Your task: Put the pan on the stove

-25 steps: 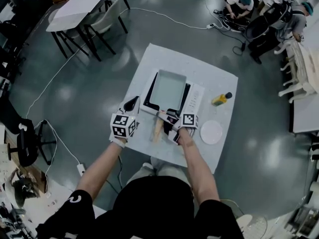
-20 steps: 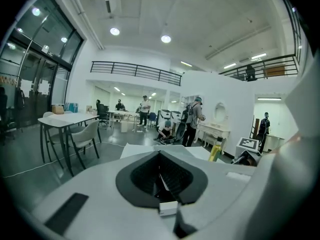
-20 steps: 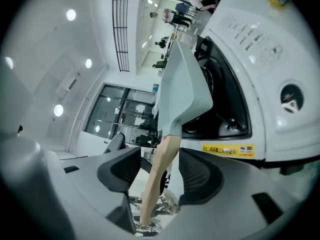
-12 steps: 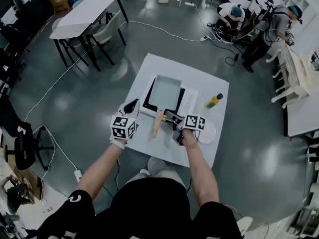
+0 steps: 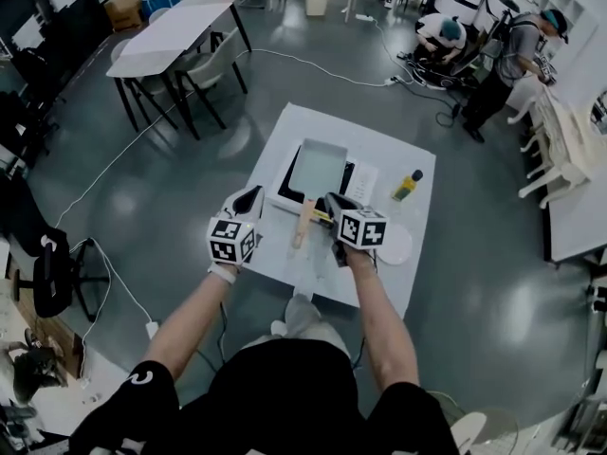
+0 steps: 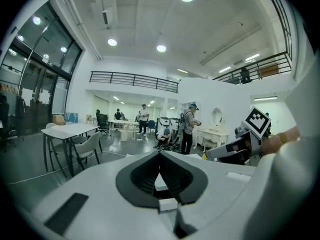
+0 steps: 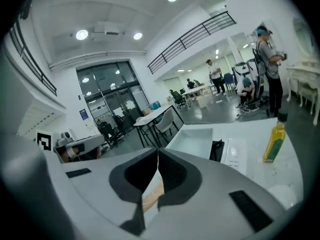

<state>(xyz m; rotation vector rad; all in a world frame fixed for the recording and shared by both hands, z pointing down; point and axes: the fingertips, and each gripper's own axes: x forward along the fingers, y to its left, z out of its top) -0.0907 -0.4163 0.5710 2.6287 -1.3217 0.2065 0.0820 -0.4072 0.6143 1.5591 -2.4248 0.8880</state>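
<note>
The grey rectangular pan (image 5: 318, 167) rests on the black stove (image 5: 347, 176), and its wooden handle (image 5: 303, 224) points toward me. My right gripper (image 5: 330, 201) hovers just right of the handle, jaws shut with nothing between them. In the right gripper view, the right gripper (image 7: 158, 156) has its jaws touching; the handle (image 7: 151, 198) shows below them and the pan (image 7: 196, 139) beyond. My left gripper (image 5: 253, 195) is left of the stove, off the pan. The left gripper (image 6: 160, 165) looks out over the room with its jaws shut and empty.
A yellow bottle (image 5: 408, 186) stands on the white table (image 5: 285, 259) right of the stove, and a white plate (image 5: 395, 245) lies at the right front. Other tables, chairs, floor cables and several people fill the room behind.
My right gripper has moved from the handle's near end to a spot beside the handle, closer to the stove. The head view has drawn back. The pan and left gripper have stayed put.
</note>
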